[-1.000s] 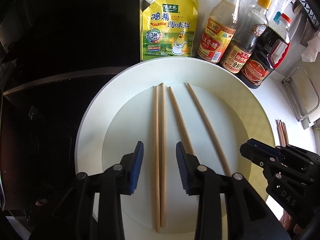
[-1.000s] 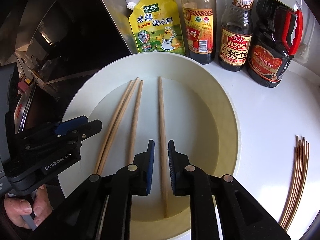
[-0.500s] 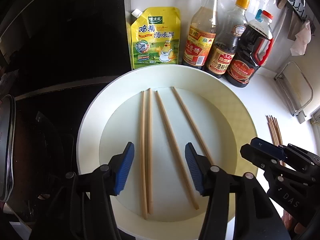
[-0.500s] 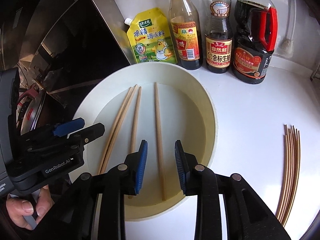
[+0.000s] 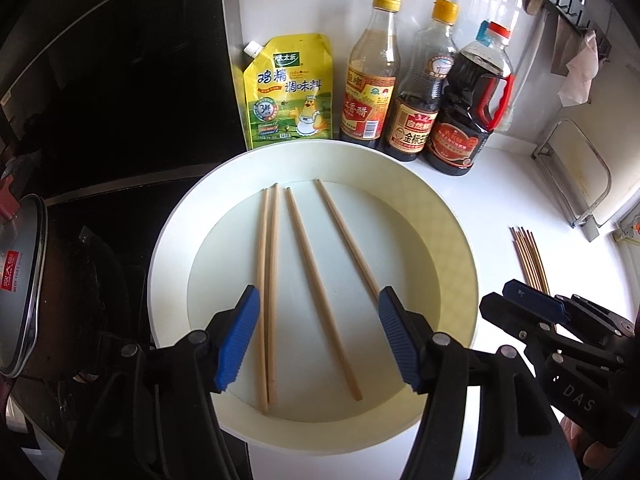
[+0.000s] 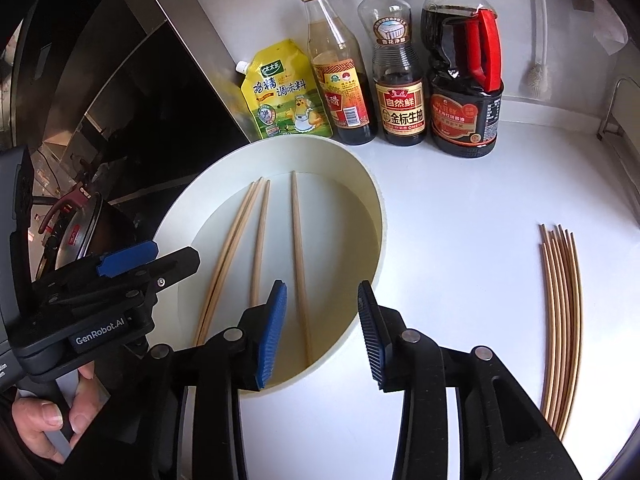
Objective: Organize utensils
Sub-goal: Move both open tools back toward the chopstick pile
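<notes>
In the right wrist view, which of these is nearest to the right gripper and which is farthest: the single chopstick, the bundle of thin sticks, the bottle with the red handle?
From the right gripper:
1. single chopstick, on the plate, just beyond the left finger.
2. bundle of thin sticks, on the counter to the right.
3. bottle with the red handle, at the back by the wall.

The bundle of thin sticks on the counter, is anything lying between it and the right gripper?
Nothing visible does. The bundle of thin sticks lies alone on bare white counter to the side of the right gripper, whose jaws are opening and empty. The white basin sits on the opposite side.
</notes>
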`<state>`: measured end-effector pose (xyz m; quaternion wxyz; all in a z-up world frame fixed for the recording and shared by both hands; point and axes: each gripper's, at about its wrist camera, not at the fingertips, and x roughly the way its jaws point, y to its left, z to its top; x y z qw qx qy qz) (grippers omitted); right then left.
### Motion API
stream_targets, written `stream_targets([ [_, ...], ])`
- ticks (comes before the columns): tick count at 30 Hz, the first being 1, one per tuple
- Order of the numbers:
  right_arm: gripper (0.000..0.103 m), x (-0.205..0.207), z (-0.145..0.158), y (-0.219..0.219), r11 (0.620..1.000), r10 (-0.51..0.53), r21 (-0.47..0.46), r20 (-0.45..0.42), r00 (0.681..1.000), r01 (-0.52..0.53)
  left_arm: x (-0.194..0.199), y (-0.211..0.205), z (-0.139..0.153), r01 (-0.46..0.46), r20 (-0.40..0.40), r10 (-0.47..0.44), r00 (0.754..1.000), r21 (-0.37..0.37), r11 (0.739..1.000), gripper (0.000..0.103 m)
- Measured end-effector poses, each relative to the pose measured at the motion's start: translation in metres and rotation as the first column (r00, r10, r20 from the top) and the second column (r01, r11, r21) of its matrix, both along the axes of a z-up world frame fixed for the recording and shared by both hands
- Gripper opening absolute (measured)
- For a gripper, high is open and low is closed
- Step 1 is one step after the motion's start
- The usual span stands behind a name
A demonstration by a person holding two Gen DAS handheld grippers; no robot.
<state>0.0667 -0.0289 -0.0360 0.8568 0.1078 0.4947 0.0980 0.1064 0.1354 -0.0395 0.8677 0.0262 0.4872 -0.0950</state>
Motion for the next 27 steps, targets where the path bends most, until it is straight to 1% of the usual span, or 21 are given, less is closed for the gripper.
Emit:
stream_targets([
  [2,0.038,-0.003,0.001,-0.005,1.0,-0.007,0.006,0.004,1.0,0.007,-0.003,-0.004,0.002,0.004,0.001,-0.004,1.0,0.003,1.0,0.061],
  [5,0.039,-0.008,0.003,-0.014,1.0,-0.019,0.016,0.01,1.0,0.018,-0.008,-0.009,0.006,0.003,0.008,-0.003,1.0,0.003,1.0,0.064],
  [11,0.04,-0.017,0.005,-0.03,0.999,-0.032,0.031,0.013,0.999,0.032,-0.017,-0.023,0.012,0.009,0.013,-0.009,1.0,0.005,1.0,0.064],
  [27,0.042,-0.047,0.008,-0.084,0.998,-0.045,0.039,-0.005,0.999,0.045,-0.046,-0.083,0.017,0.033,-0.01,-0.033,0.999,-0.005,0.999,0.064],
])
